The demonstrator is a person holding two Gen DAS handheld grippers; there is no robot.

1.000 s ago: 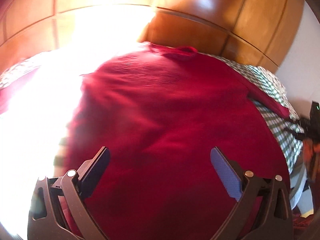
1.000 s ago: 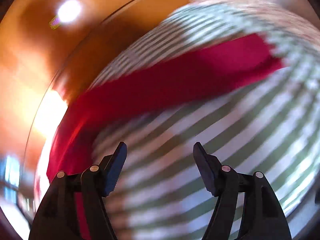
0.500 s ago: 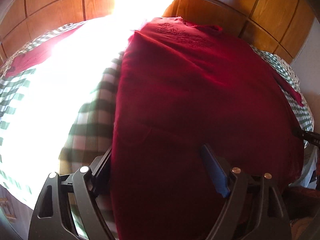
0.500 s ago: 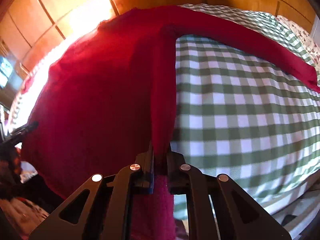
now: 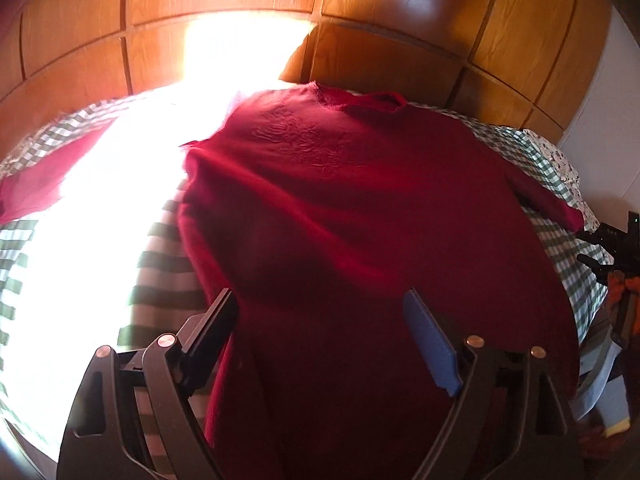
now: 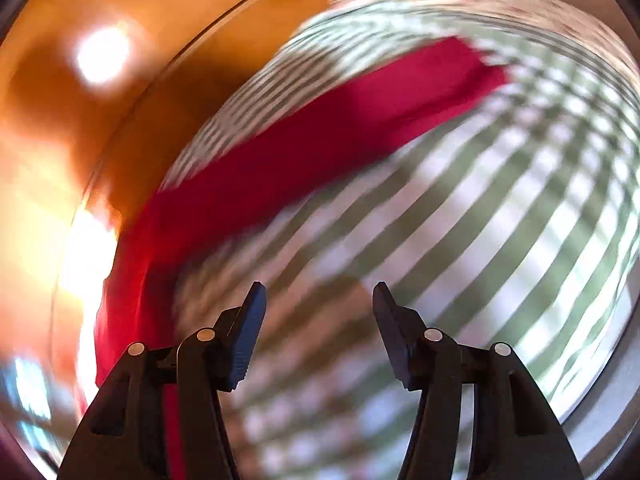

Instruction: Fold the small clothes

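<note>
A dark red sweater (image 5: 340, 200) lies spread on a green and white checked bedspread (image 5: 168, 264), neck toward the wooden wall. My left gripper (image 5: 318, 298) hovers over its lower hem. Its jaws are opening wide, with cloth lying between them but no pad pressing on it. In the right wrist view, which is blurred by motion, one red sleeve (image 6: 320, 140) stretches across the checked bedspread (image 6: 480, 240). My right gripper (image 6: 319, 286) is below that sleeve, its jaws opening with nothing between them.
Wooden panels (image 5: 400, 40) rise behind the bed. Strong sunlight washes out the bedspread's left part (image 5: 80, 240). A second red piece (image 5: 36, 184) lies at the far left. A black and orange object (image 5: 612, 252) stands at the bed's right edge.
Half a second ago my right gripper was shut on the sweater's lower edge; it has let go, opened and swung over the checked cloth toward the sleeve. The left gripper's view has drawn back slightly.
</note>
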